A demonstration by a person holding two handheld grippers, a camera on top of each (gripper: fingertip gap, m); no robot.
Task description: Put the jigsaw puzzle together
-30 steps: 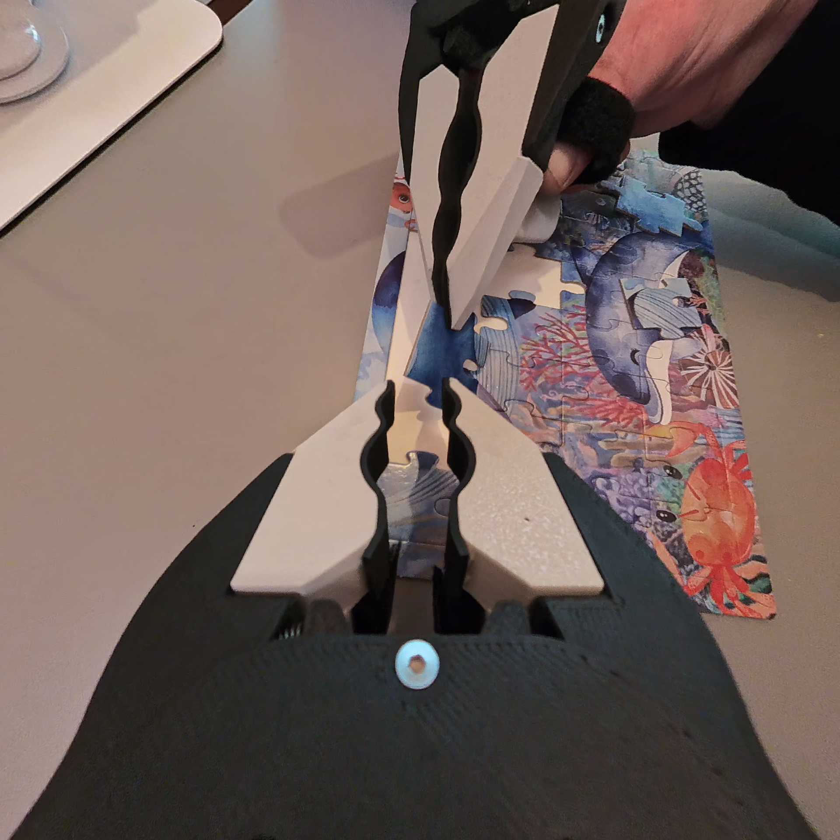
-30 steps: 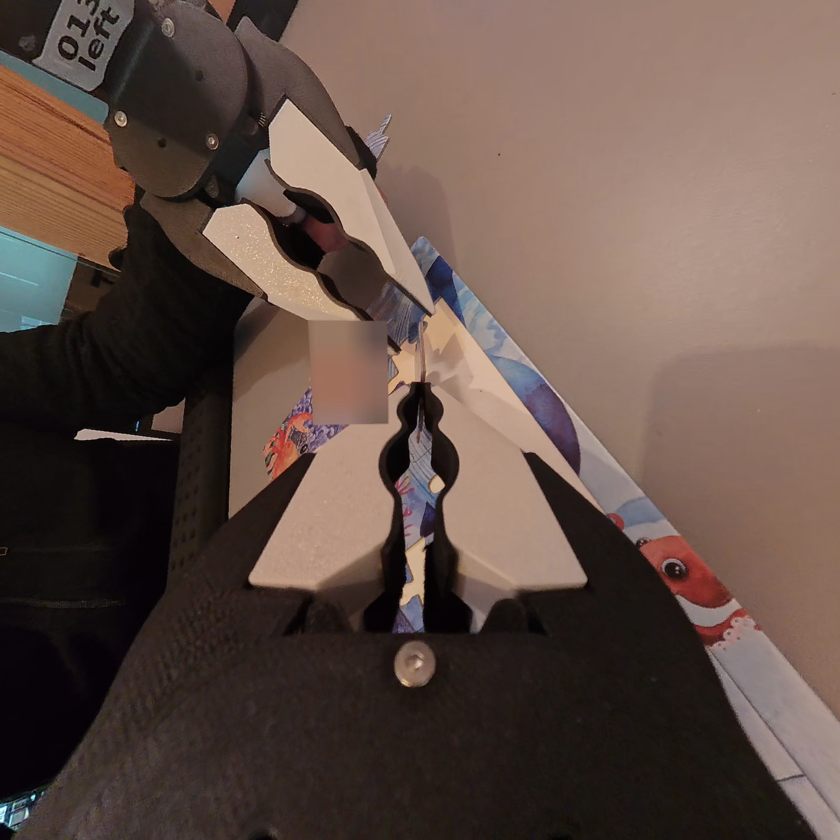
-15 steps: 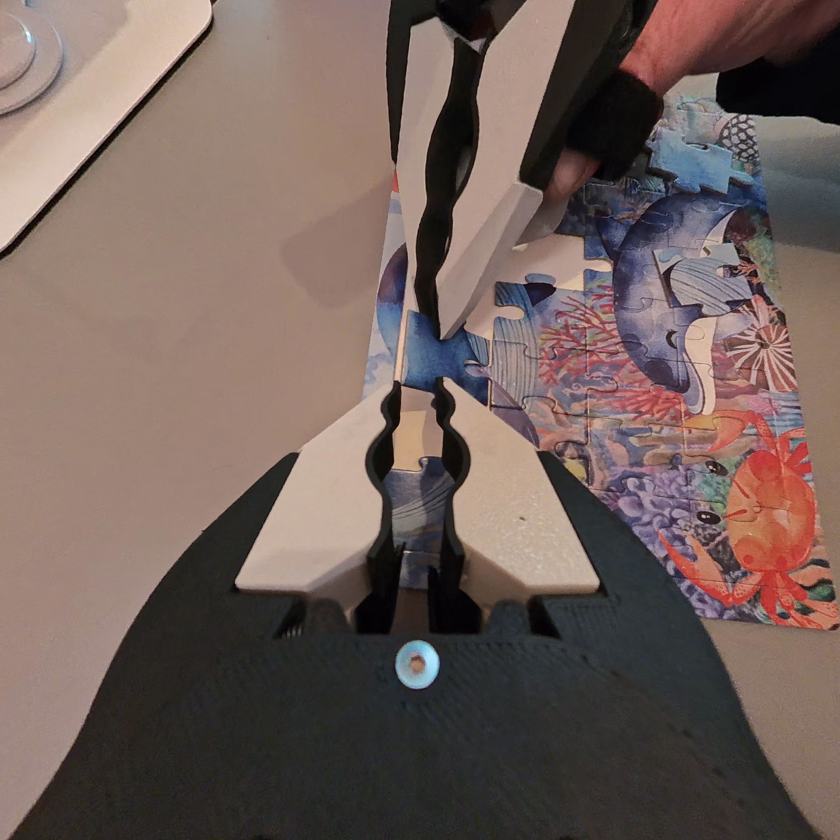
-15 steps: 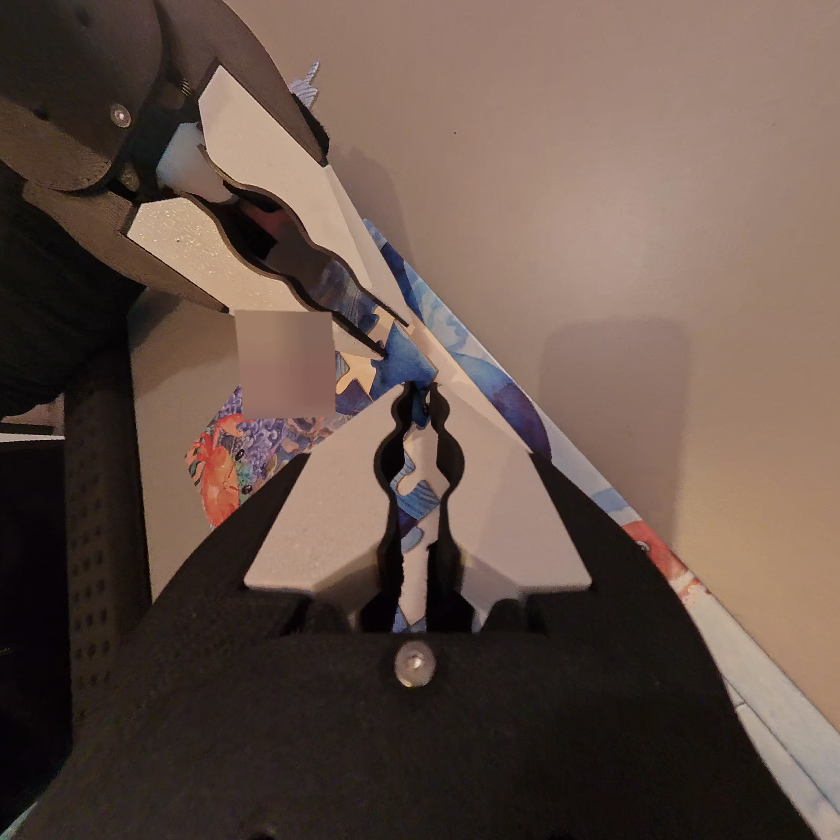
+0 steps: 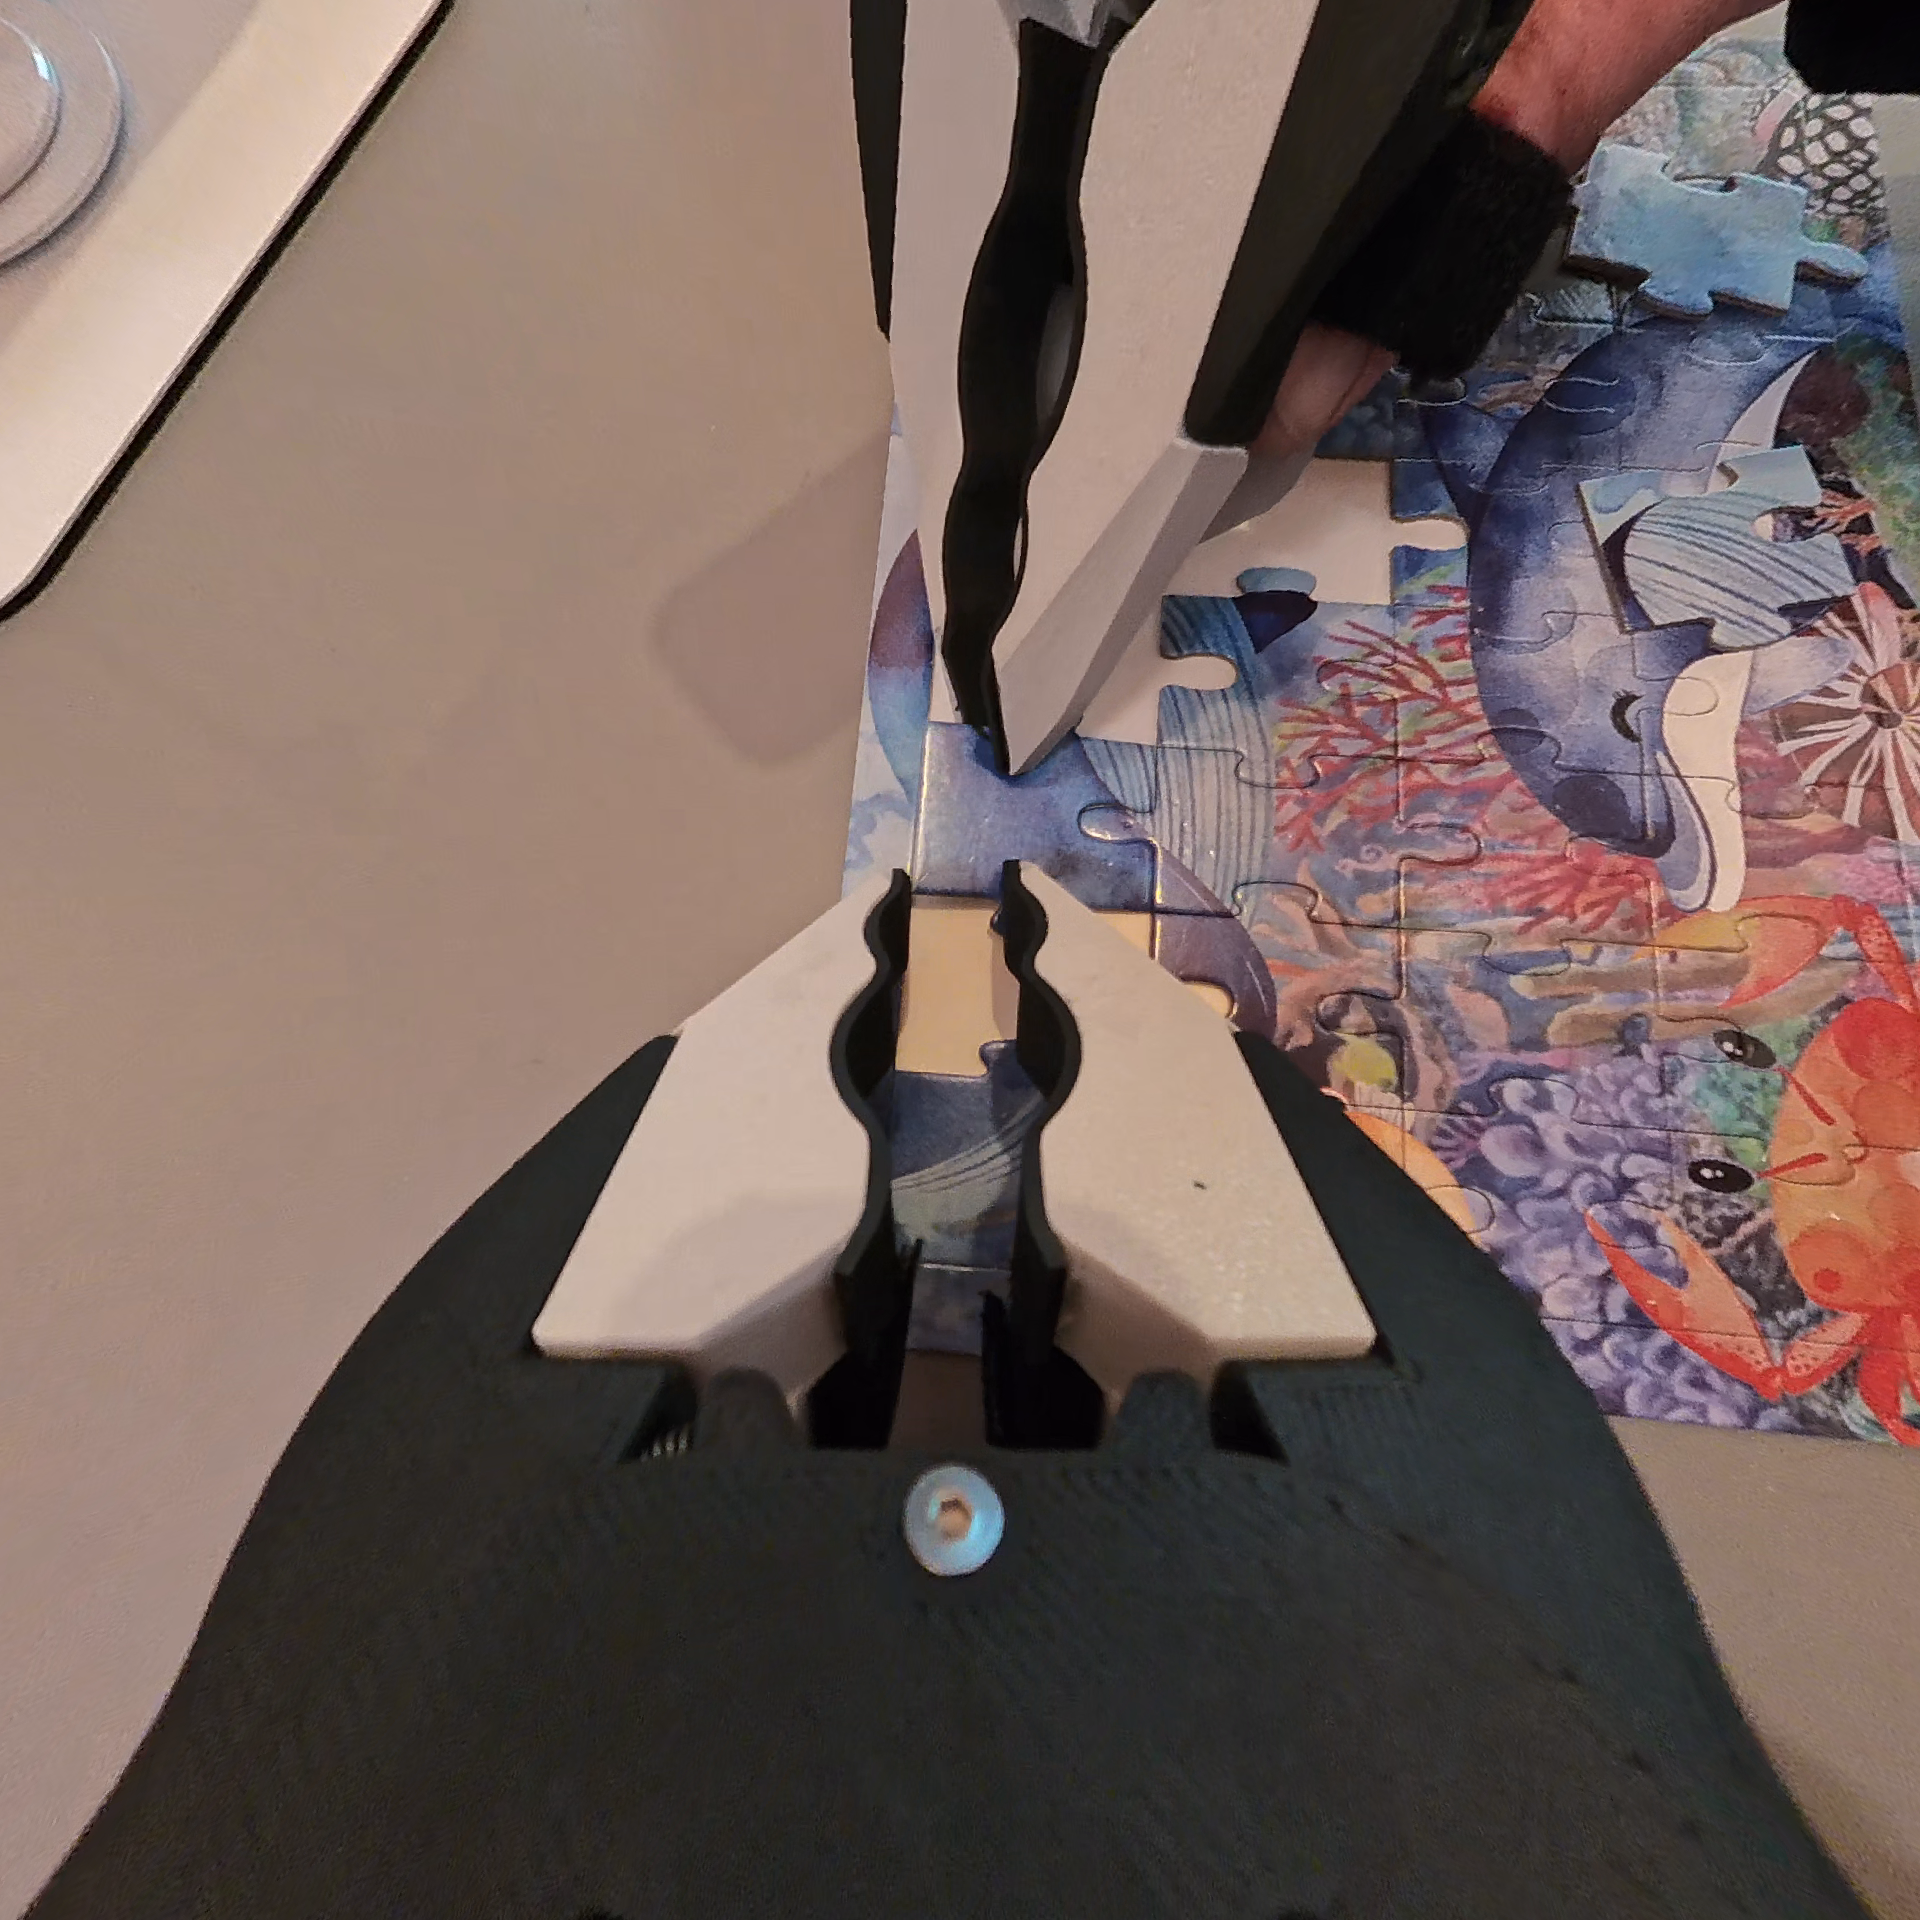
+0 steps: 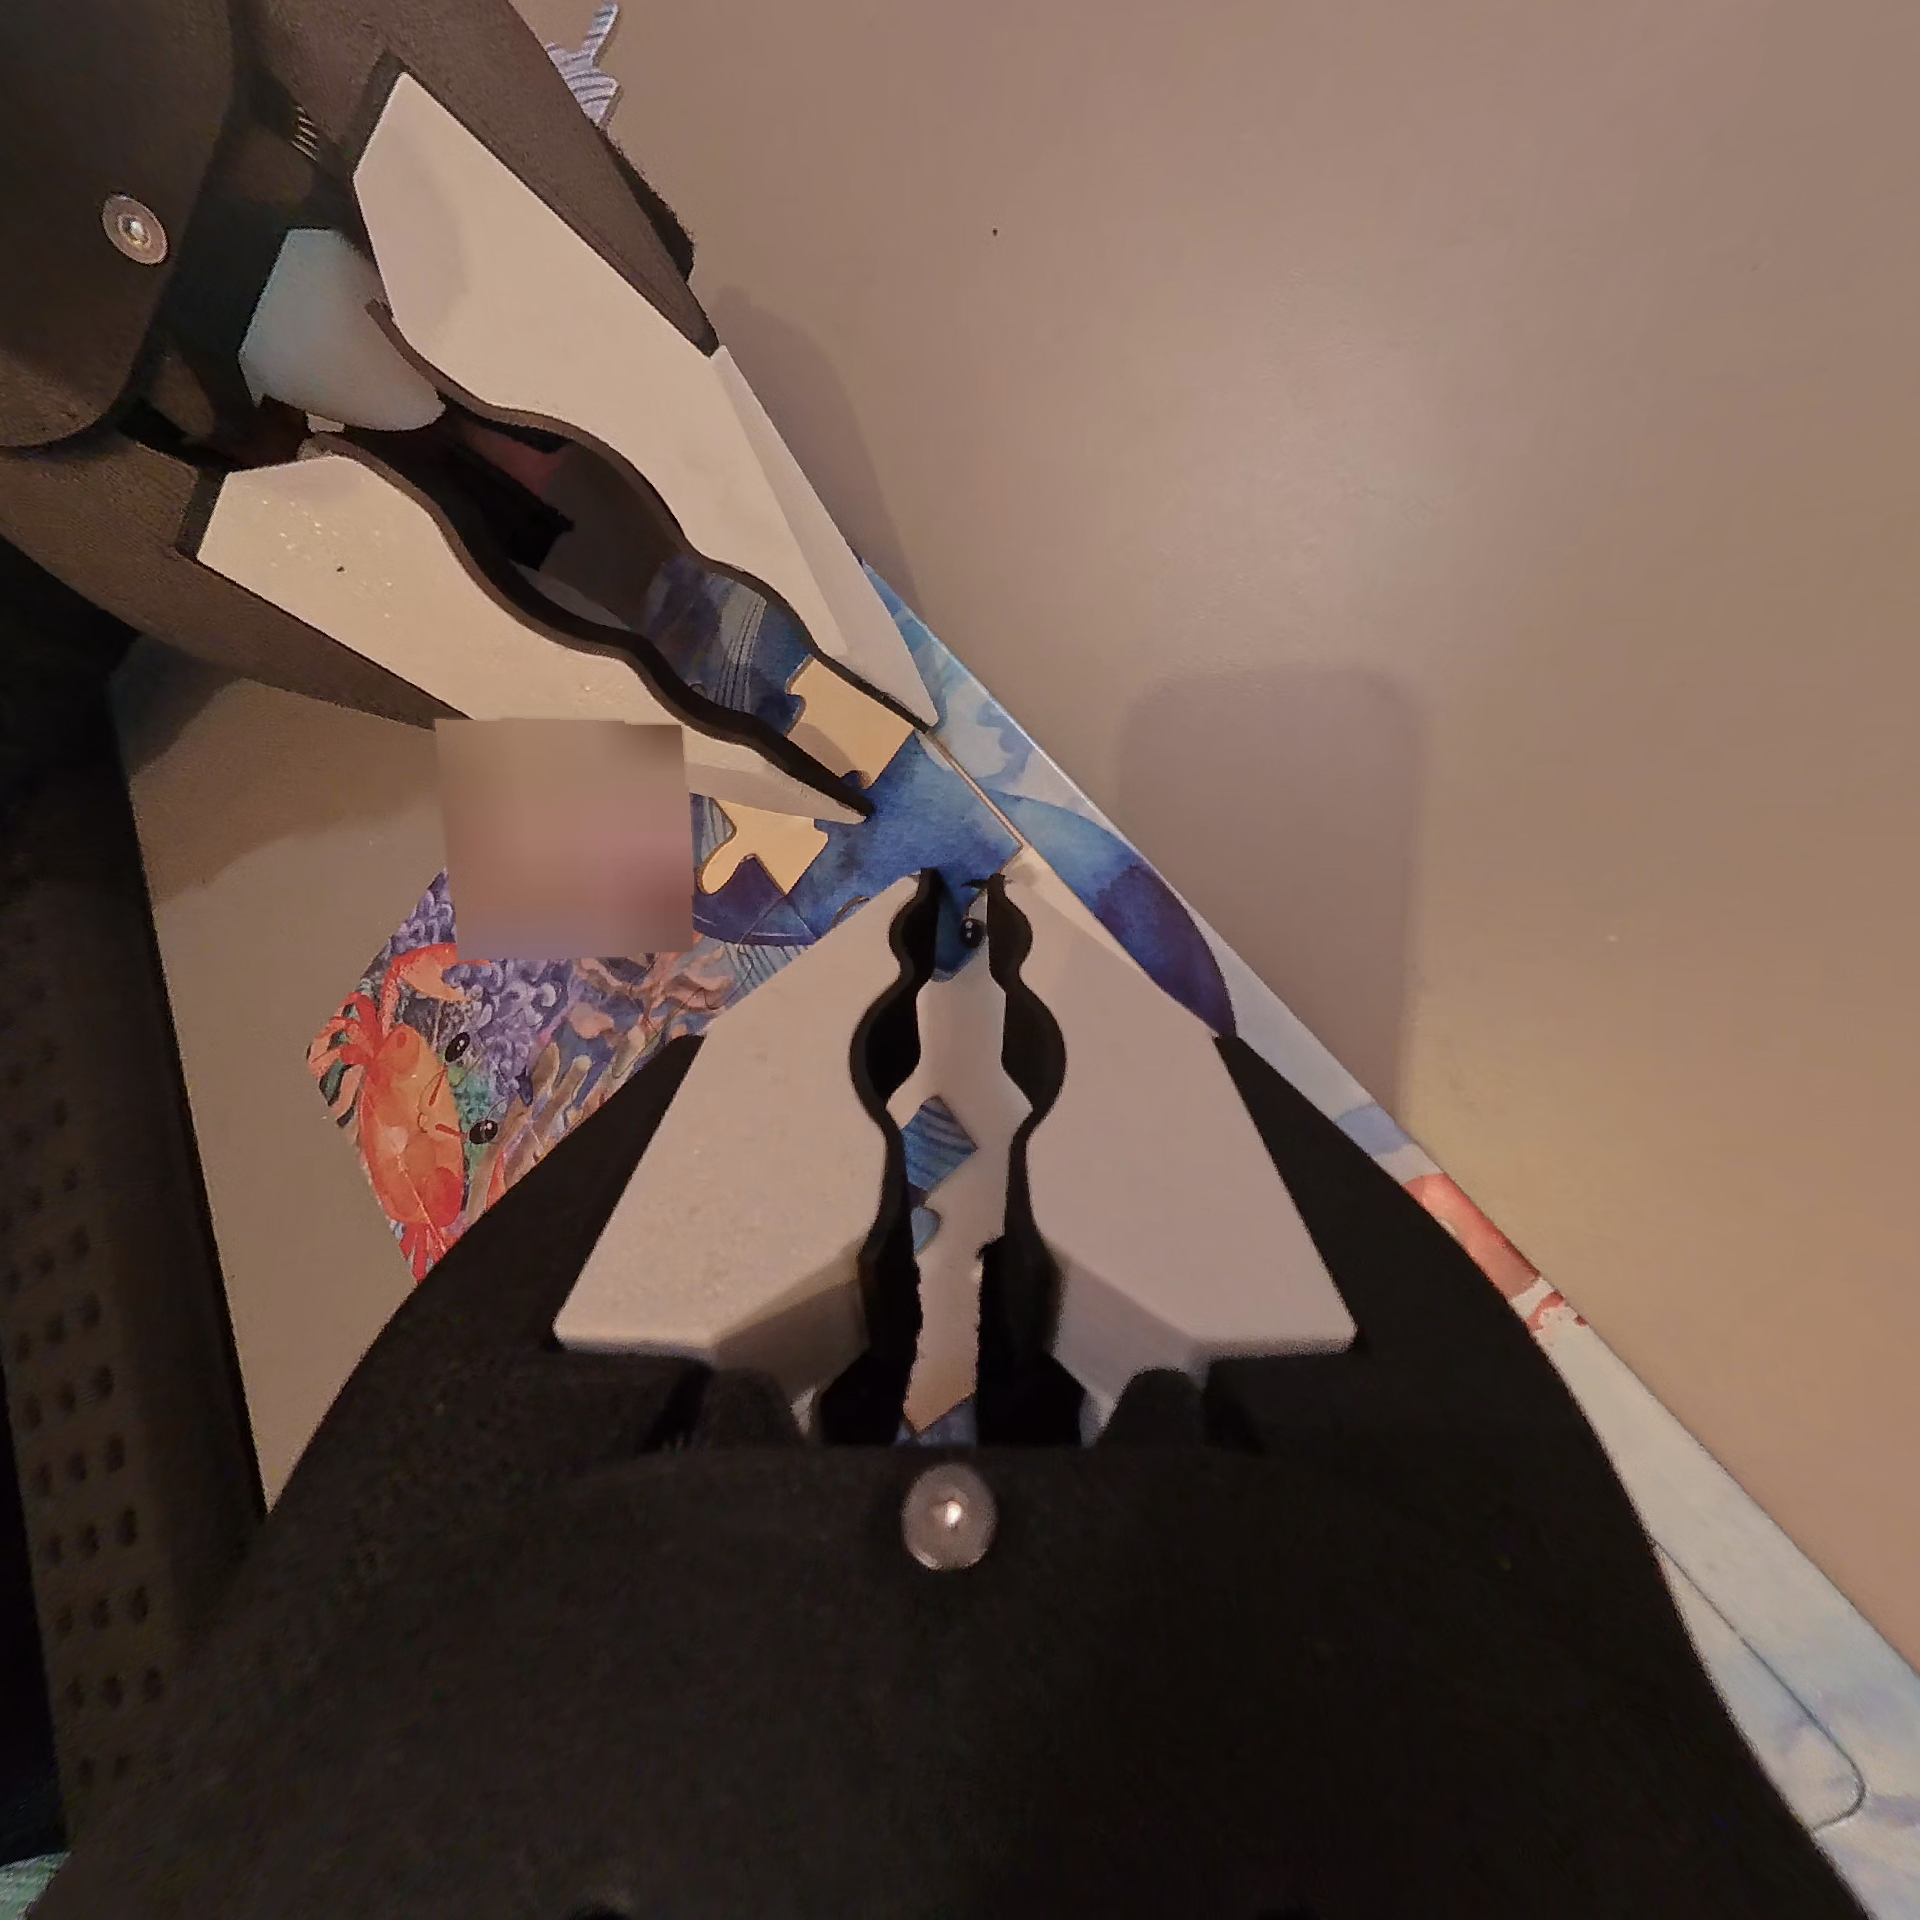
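A partly built sea-life jigsaw (image 5: 1558, 935) lies on the beige table, with an orange crab (image 5: 1818, 1195) at its near right. A dark blue piece (image 5: 997, 831) lies flat at its left edge, next to a bare gap (image 5: 945, 997). My right gripper (image 5: 992, 764) comes down from above with its tips on this piece. In the right wrist view (image 6: 963, 881) its jaws stand a narrow gap apart over the blue piece (image 6: 935, 821). My left gripper (image 5: 956, 883) is slightly open and empty, its tips at the piece's near edge; it also shows in the right wrist view (image 6: 894, 769).
Two loose pieces rest on top of the puzzle, a light blue one (image 5: 1704, 229) and a whale one (image 5: 1714, 561). A white tray (image 5: 208, 208) sits far left. A person's hand (image 5: 1340, 374) holds the right gripper. A black perforated panel (image 6: 83, 1247) stands beyond the table edge. The grippers are tip to tip, or close to it. The partly built sea-life jigsaw (image 5: 1558, 935) sits 10 cm or so from the ends of my left fingers.
The right gripper brought the blue piece down from upright to flat on the puzzle's left edge, and its jaws parted a little. The left gripper moved in closer.
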